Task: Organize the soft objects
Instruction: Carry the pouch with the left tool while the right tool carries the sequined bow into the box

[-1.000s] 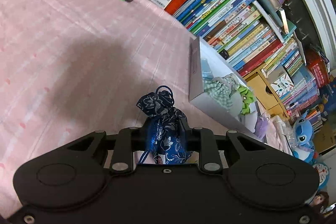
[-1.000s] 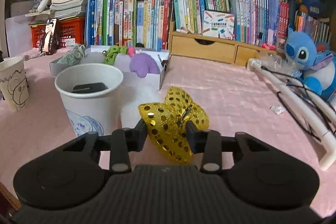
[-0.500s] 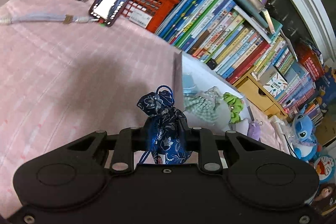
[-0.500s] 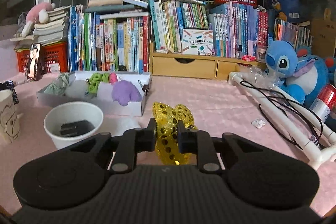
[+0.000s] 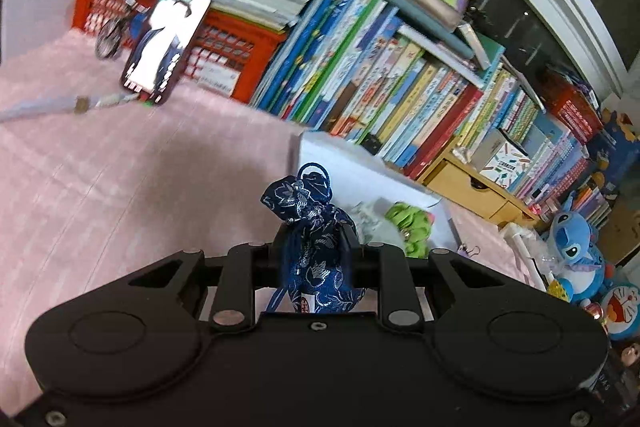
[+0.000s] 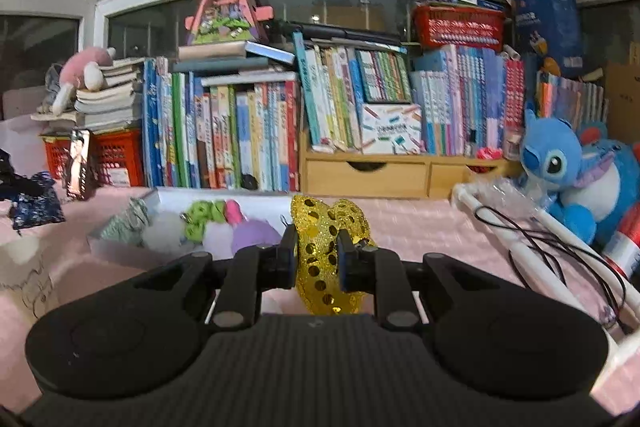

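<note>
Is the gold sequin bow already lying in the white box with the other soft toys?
No: the gold sequin bow is clamped in the right gripper, short of the white box.

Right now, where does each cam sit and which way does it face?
Left wrist: on the left gripper, tilted down over the pink cloth toward the books; its fingers clamp a blue pouch.
Right wrist: on the right gripper, nearly level, facing the bookshelf; its fingers clamp a gold bow.
Shared: white tray, blue plush.

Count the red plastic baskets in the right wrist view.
2: one red basket left, under stacked books; another red basket atop the books, upper right. Others may be hidden.
</note>
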The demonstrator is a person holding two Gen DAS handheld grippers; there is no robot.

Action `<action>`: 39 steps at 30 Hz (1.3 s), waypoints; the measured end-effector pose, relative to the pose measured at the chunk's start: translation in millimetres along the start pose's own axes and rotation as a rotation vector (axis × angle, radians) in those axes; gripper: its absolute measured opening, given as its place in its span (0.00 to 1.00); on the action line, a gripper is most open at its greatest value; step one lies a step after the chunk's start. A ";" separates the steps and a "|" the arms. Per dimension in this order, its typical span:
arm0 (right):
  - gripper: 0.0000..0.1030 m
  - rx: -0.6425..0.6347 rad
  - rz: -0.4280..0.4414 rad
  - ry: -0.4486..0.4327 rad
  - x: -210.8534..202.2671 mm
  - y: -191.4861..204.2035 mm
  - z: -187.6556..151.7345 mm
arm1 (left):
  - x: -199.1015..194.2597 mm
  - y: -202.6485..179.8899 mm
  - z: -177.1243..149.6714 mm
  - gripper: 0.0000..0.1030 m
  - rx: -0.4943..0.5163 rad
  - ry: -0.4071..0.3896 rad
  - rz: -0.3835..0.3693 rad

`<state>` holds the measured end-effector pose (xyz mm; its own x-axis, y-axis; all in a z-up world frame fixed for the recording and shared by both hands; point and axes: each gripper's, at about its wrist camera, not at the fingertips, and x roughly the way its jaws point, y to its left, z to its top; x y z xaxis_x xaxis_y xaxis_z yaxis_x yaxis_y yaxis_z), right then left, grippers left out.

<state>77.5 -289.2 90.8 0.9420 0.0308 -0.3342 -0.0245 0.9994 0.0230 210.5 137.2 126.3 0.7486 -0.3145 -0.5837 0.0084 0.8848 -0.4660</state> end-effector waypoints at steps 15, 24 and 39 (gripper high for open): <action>0.23 0.055 0.148 0.022 55.3 20.9 57.4 | 55.8 -74.5 54.3 0.22 0.105 0.019 0.001; 0.23 0.038 0.178 0.092 116.9 36.1 75.1 | 121.5 -96.2 73.3 0.22 0.155 0.087 0.031; 0.23 0.013 0.177 0.255 221.7 55.5 62.8 | 210.7 -98.5 75.4 0.22 0.230 0.180 0.139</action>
<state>306.0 -227.8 77.2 0.8092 0.2082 -0.5494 -0.1748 0.9781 0.1132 417.5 9.8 99.4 0.6239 -0.2226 -0.7492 0.0789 0.9716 -0.2229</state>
